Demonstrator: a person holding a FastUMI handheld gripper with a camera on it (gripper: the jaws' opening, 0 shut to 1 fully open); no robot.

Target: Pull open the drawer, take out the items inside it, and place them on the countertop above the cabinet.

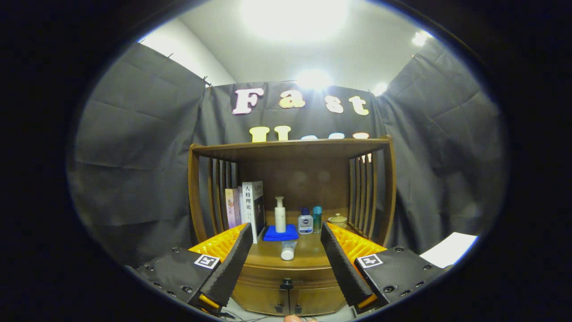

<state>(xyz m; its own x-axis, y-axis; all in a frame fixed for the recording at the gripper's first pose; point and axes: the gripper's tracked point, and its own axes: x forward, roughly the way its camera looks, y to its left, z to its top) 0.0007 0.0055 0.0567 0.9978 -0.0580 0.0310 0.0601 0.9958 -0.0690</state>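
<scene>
My gripper [286,250] is open, its two black foam-padded fingers [230,264] spread wide with nothing between them. Ahead of them stands a wooden cabinet [290,268] with a shelf frame on top. Its drawer front [286,275] is closed, with a dark knob [286,283] low between the fingers. On the countertop [308,252] a white tube [288,250] lies on its side, pointing toward me. Behind it a white pump bottle [280,215] stands on a blue cloth [280,233].
At the left of the countertop stand a few upright books [250,210]. Right of the cloth are a small blue-and-white bottle [305,222], a teal bottle [317,218] and a lidded cream cup [338,219]. Two lower cabinet doors [288,302] sit under the drawer. A white sheet [449,250] lies far right.
</scene>
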